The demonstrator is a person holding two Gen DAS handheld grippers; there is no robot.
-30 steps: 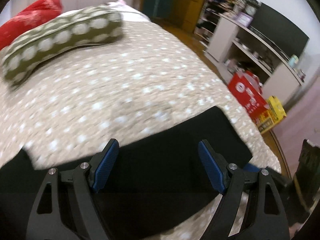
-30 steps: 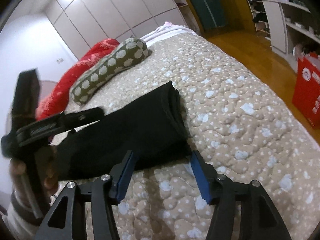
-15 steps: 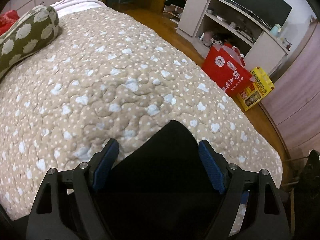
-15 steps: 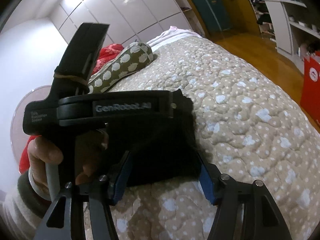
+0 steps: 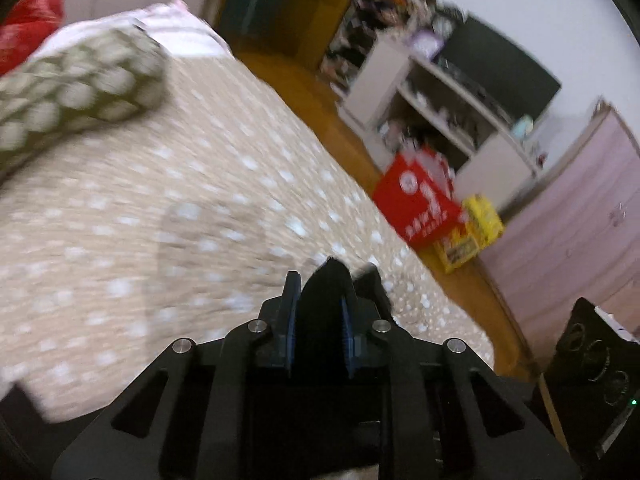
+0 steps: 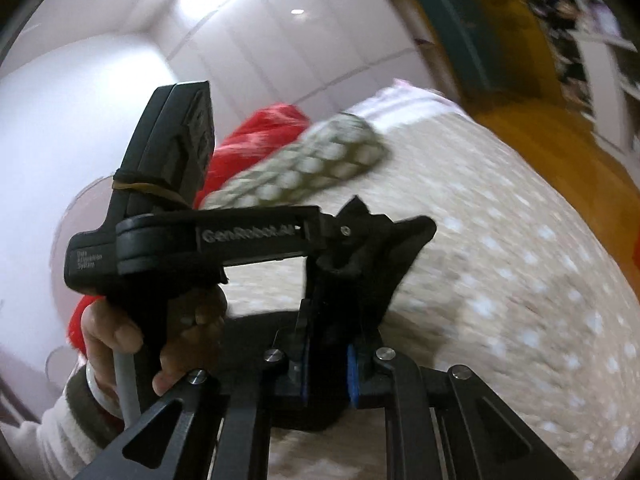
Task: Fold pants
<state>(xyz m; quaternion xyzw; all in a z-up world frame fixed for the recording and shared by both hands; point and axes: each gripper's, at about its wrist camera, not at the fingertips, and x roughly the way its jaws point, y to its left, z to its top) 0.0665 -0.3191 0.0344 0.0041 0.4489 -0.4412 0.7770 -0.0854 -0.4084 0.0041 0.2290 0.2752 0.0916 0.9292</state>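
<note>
Jaws of both grippers are pinched nearly closed on black cloth: the left gripper (image 5: 319, 318) clamps a fold of the black pants (image 5: 326, 280) between its blue pads (image 5: 291, 312), a tuft of fabric sticking up past the tips; the right gripper (image 6: 325, 356) likewise squeezes a bunched edge of the pants (image 6: 376, 272) between its blue pads (image 6: 351, 372). Pants sit at the near edge of the bed, raised off the quilt where gripped, and dark cloth trails off at the near left corner of the left wrist view. In the right wrist view the left gripper (image 6: 348, 236) sits just to the left and slightly far, its body crossing the frame, held by the person's left hand (image 6: 132, 336) in a light sleeve; both grips sit close together on the same cloth. Below is the beige dotted quilt (image 5: 160, 208), blurred by motion. Far left on the bed lies a green patterned pillow (image 5: 76, 84), with a red cushion (image 5: 28, 28) behind it and pink-white bedding (image 5: 176, 28) at the far end. Right of the bed: wooden floor (image 5: 288, 76), a red paper bag (image 5: 416, 208), a yellow box (image 5: 476, 228) beside it, white shelving (image 5: 440, 120) with clutter, a dark screen (image 5: 500, 68) above. White wardrobe doors (image 6: 280, 40) stand far behind the bed.
</note>
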